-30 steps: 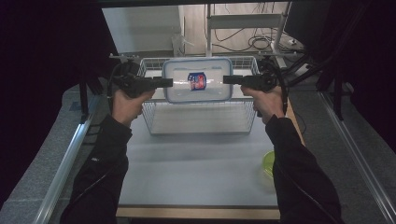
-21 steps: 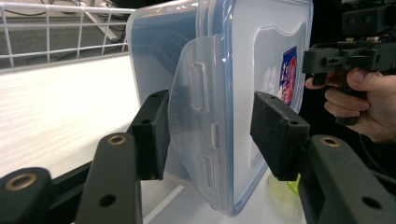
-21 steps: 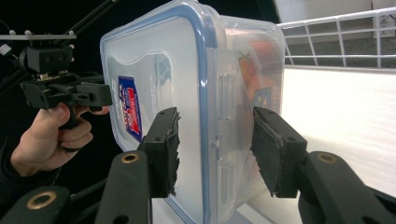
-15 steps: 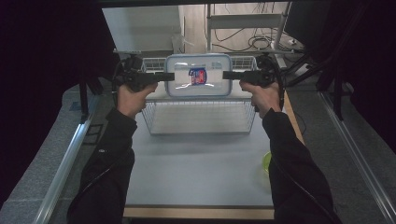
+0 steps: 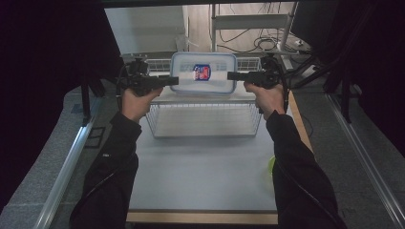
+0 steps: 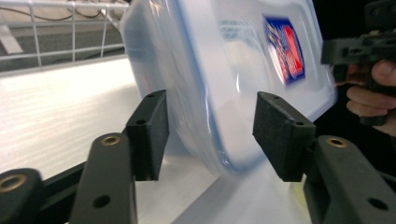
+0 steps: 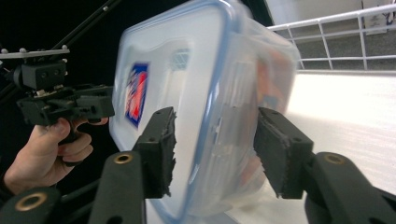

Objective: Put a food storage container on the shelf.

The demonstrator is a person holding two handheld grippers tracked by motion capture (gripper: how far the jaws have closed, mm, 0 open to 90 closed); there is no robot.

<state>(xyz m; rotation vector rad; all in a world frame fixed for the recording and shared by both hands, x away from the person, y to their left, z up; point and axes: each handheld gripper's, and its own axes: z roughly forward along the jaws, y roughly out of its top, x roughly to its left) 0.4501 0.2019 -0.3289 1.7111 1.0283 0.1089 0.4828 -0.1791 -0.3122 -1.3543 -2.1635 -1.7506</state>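
High view — both grippers' [image 5: 173,81] [image 5: 233,75] jaws just widening, seemingly loose, around lidded plastic box [image 5: 204,71] above wire basket [image 5: 204,119].

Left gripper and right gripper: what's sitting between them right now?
In the high view, the lidded plastic container spans the stretch between the left gripper and the right gripper, above the wire basket; each gripper's jaws straddle one end.

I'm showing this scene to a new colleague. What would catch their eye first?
The clear plastic container with a blue-rimmed lid and a red-and-blue label, standing at the far side of the table. The left gripper and right gripper flank its ends, jaws just opening. A white wire basket sits beside it.
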